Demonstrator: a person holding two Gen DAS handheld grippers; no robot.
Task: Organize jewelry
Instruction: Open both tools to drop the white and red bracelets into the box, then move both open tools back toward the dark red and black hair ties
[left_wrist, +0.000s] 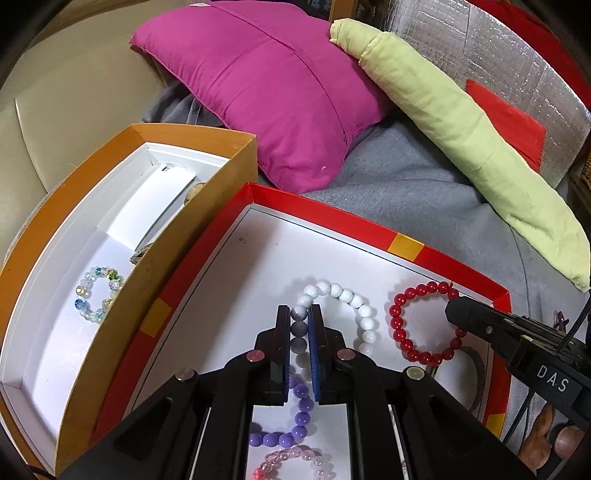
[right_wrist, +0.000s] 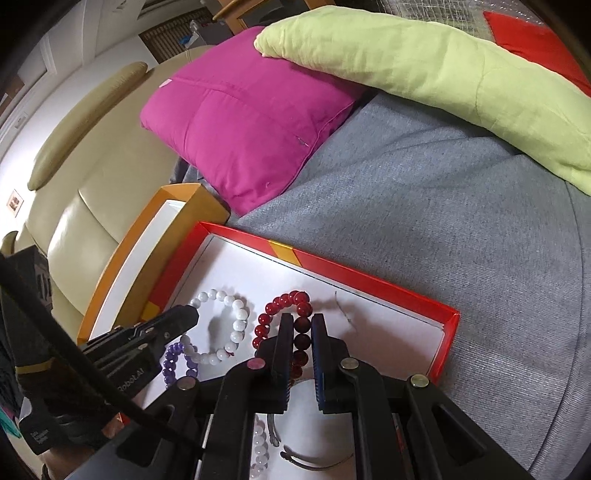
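A red-rimmed tray (left_wrist: 332, 218) with a white floor holds several bead bracelets. My left gripper (left_wrist: 300, 314) is shut on the white bead bracelet (left_wrist: 351, 299). A red bead bracelet (left_wrist: 400, 332) lies to its right, a purple one (left_wrist: 301, 417) and a pink one (left_wrist: 295, 459) lie under my fingers. In the right wrist view my right gripper (right_wrist: 302, 321) is shut on the red bead bracelet (right_wrist: 288, 301), with the white bracelet (right_wrist: 236, 325) and purple bracelet (right_wrist: 173, 360) to its left. The right gripper also shows in the left wrist view (left_wrist: 452, 308).
An orange box (left_wrist: 207, 192) with a white inner tray stands left of the red tray and holds a multicoloured glass bead bracelet (left_wrist: 96, 295). A magenta cushion (left_wrist: 266, 85) and a green bolster (left_wrist: 461, 122) lie behind on a grey blanket (right_wrist: 424, 206). Dark hair clips (right_wrist: 314, 459) lie near the tray's front.
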